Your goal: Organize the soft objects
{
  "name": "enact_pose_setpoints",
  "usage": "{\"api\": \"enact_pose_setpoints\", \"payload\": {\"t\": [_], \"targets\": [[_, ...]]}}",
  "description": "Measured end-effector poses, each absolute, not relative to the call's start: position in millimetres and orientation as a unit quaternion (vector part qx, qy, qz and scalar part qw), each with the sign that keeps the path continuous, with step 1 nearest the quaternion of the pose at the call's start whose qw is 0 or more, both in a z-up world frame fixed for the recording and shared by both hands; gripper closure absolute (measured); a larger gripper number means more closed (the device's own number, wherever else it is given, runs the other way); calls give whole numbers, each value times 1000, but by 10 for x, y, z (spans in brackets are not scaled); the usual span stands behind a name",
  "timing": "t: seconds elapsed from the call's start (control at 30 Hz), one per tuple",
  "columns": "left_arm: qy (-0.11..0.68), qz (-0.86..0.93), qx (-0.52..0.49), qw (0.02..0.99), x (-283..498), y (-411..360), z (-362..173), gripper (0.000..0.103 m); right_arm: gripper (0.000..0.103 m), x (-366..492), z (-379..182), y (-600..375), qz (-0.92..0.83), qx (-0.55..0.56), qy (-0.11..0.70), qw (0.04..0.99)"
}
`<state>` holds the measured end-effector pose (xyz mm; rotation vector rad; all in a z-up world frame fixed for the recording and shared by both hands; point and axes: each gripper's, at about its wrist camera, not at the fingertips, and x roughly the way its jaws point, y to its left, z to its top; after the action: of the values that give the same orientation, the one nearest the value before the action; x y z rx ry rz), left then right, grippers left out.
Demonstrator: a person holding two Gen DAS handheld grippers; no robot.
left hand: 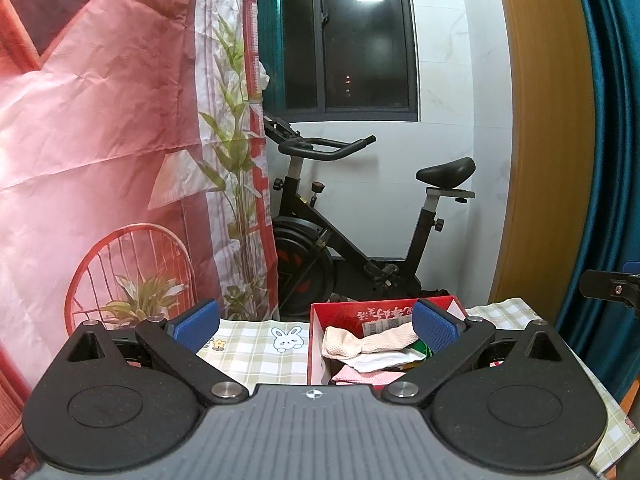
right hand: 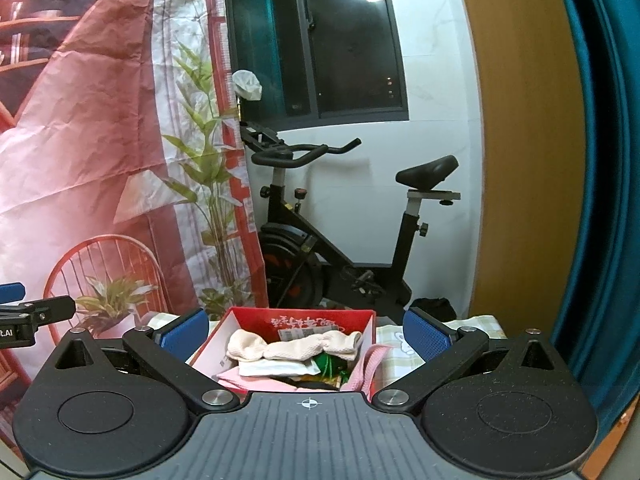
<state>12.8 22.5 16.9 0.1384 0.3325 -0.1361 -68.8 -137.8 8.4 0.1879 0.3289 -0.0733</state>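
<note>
A red cardboard box (left hand: 320,312) (right hand: 368,320) stands on a table with a checked bunny cloth (left hand: 256,344). Inside lie a cream knitted cloth (left hand: 372,342) (right hand: 304,346), a white folded piece (left hand: 384,360) (right hand: 276,368), a pink cloth (left hand: 368,378) (right hand: 370,364) partly draped over the box's right wall, and something green (right hand: 330,362). My left gripper (left hand: 316,326) is open, with the box in front of its right finger. My right gripper (right hand: 306,334) is open, held level just in front of the box, nothing between its fingers.
A black exercise bike (left hand: 352,240) (right hand: 340,240) stands beyond the table under a dark window (left hand: 360,32). A red printed backdrop sheet (left hand: 100,140) hangs at left. A wooden panel (left hand: 536,120) and teal curtain (left hand: 608,120) close the right side. Each view catches the other gripper at its edge.
</note>
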Motion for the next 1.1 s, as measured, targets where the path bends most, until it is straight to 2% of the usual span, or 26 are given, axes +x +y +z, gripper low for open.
{"api": "enact_pose_setpoints", "payload": {"t": [1.1], "targets": [[164, -73, 69, 981, 110, 238, 191, 0, 0, -660, -5, -1406, -82, 74, 178, 978]]}}
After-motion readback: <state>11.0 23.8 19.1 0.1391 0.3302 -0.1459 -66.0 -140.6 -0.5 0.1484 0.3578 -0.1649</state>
